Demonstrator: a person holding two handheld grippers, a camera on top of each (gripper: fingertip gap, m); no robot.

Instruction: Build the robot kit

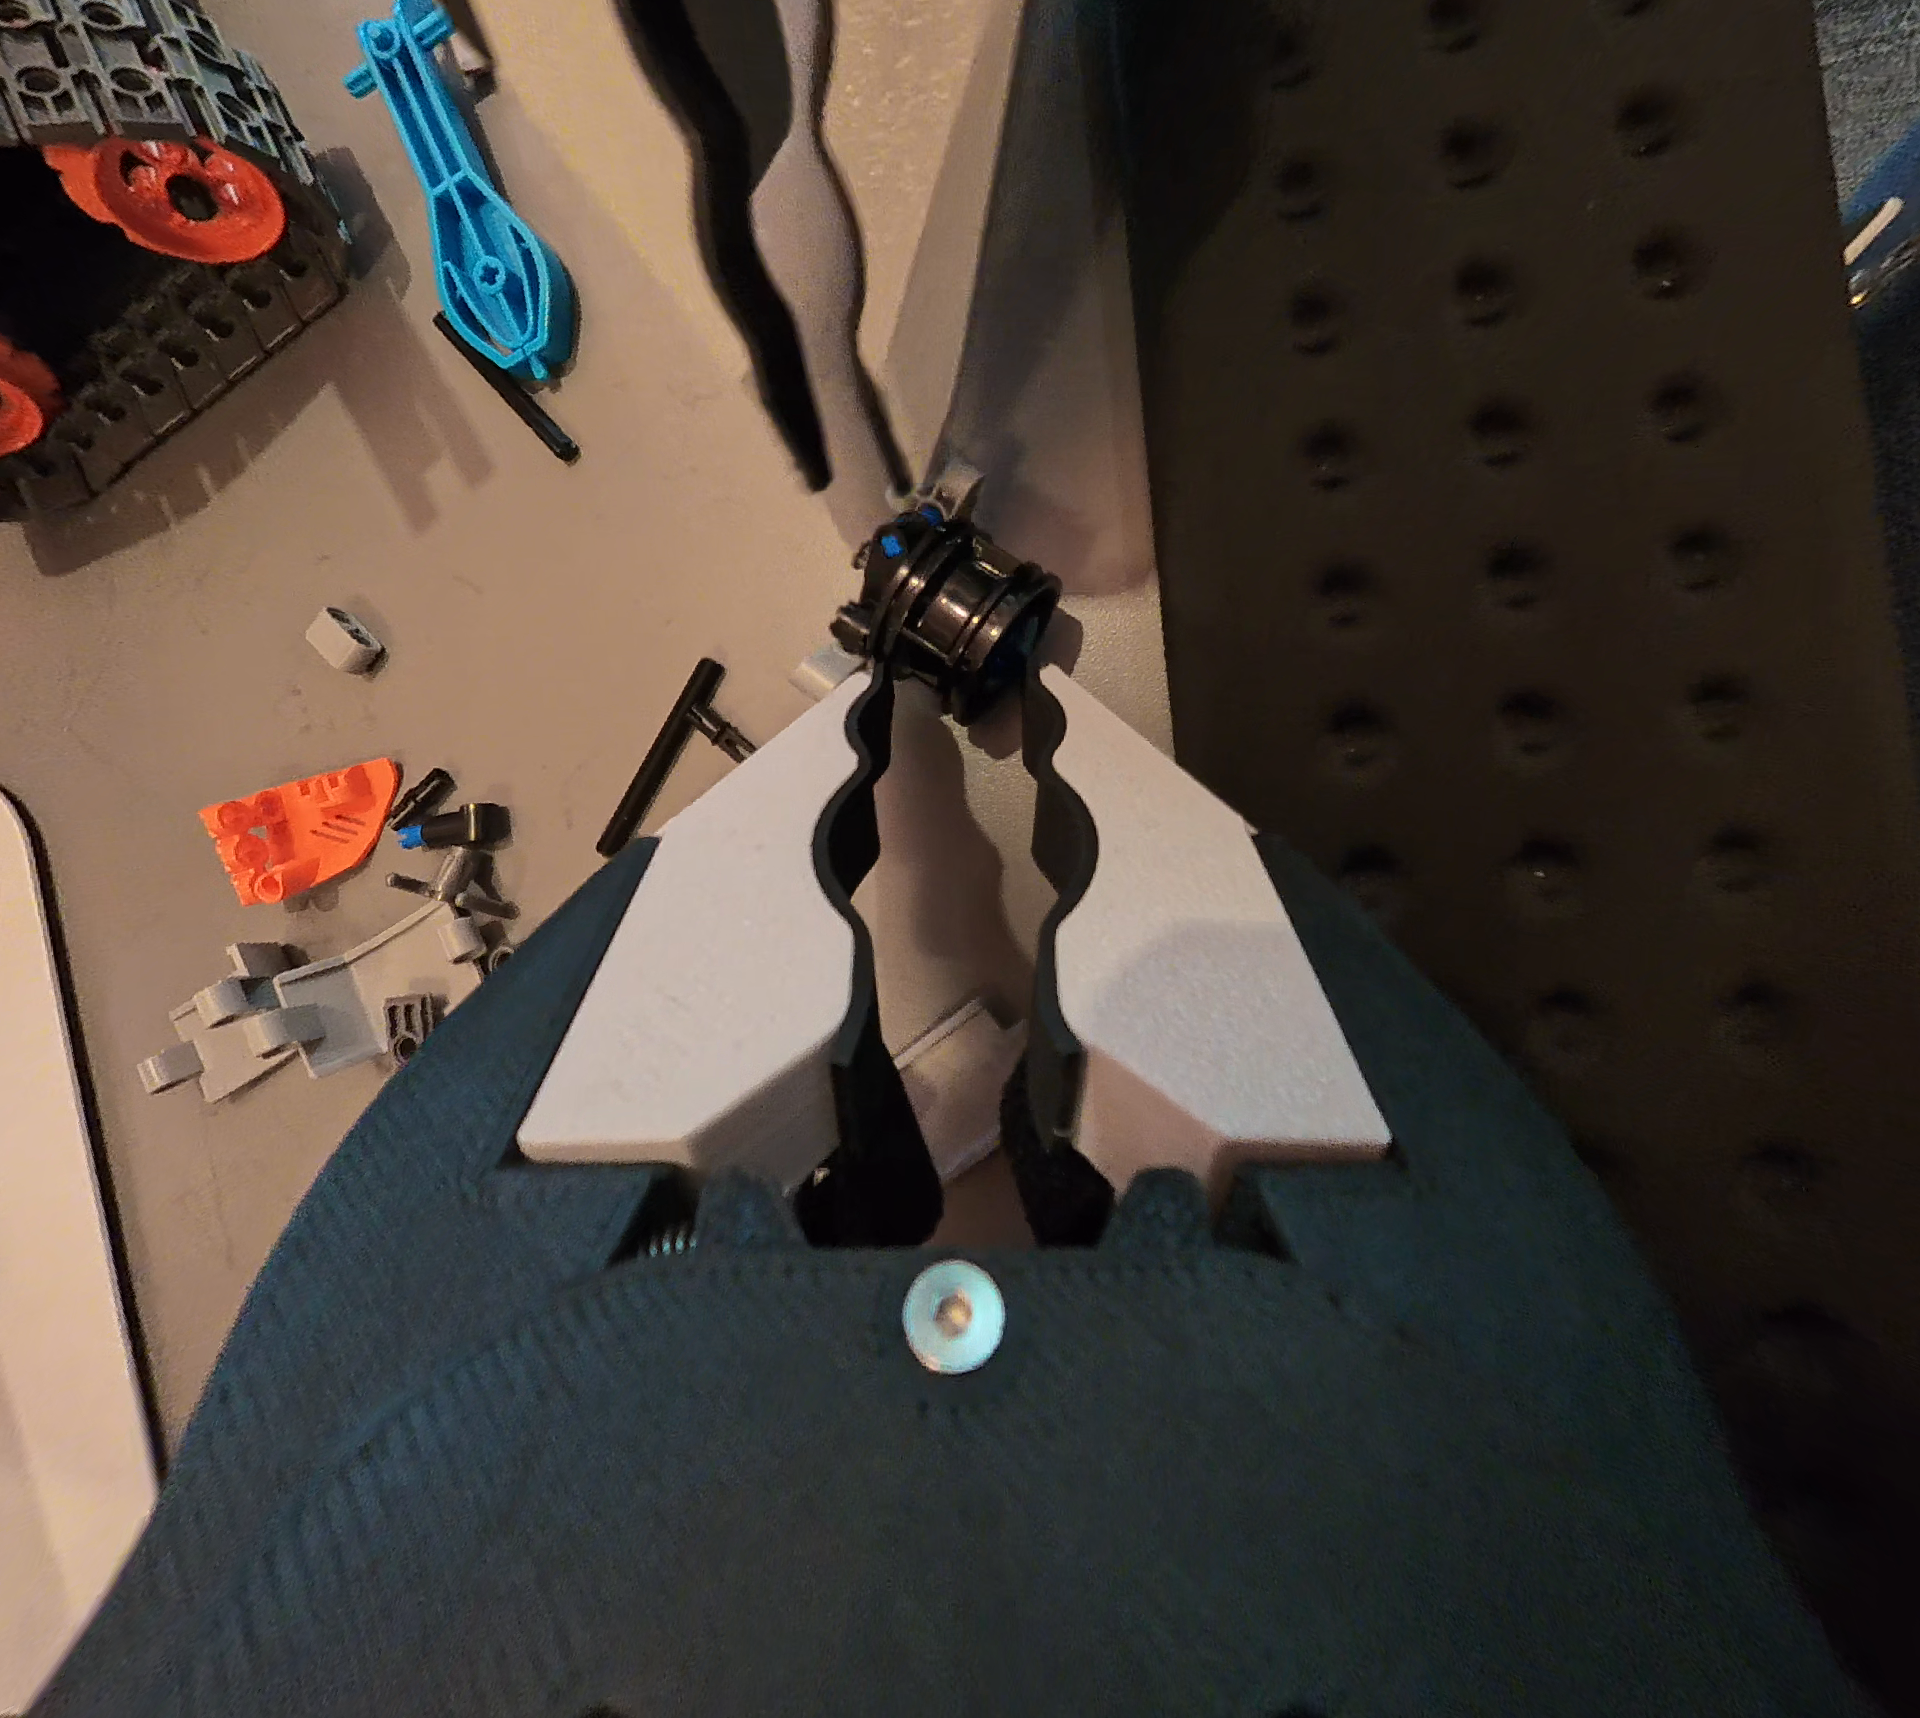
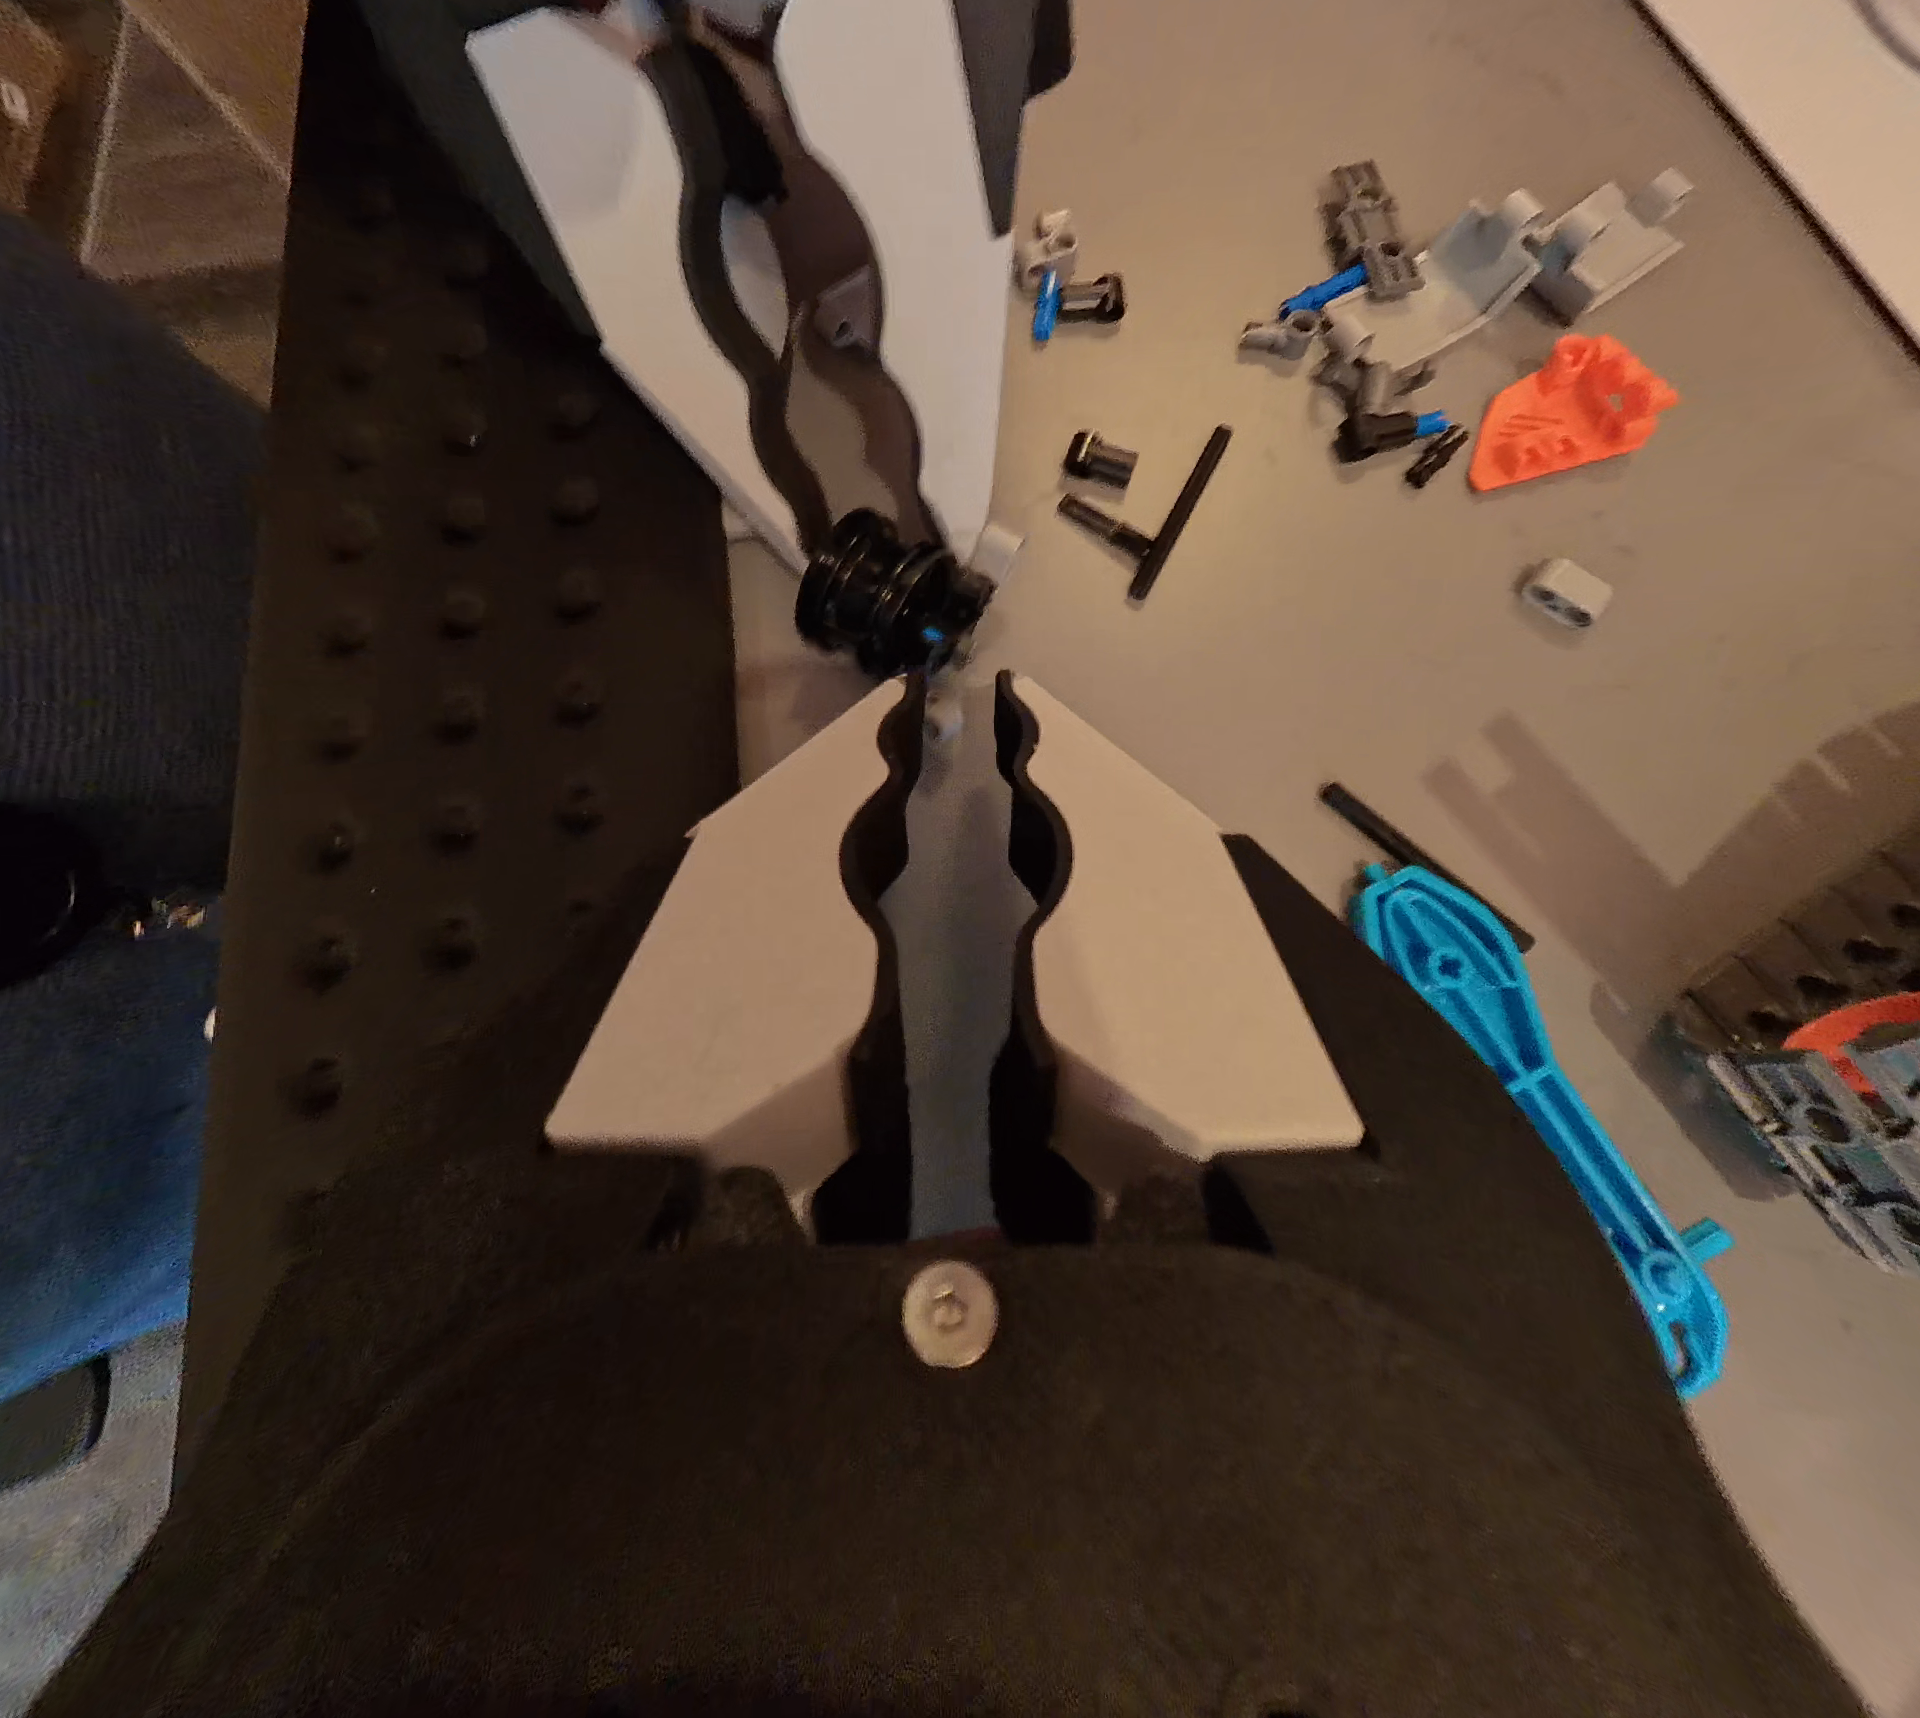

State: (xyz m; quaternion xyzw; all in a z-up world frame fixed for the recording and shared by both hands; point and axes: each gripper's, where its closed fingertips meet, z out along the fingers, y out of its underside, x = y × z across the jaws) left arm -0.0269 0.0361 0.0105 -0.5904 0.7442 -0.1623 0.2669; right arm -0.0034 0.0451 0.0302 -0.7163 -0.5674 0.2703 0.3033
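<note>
One black wheel hub (image 1: 951, 619), one blue lever tool (image 1: 462, 188), one orange panel (image 1: 296, 827), two claws, one tracked vehicle (image 1: 156, 234)

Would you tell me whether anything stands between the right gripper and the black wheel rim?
Nothing separate does. The open right gripper sits just short of the black wheel rim clamped in the left gripper; only a small grey piece, seemingly attached to the rim, lies between its fingers.

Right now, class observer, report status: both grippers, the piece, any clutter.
Left gripper shut on black wheel hub. Right gripper open at hub's grey connector. Loose parts, blue tool aside.
</note>
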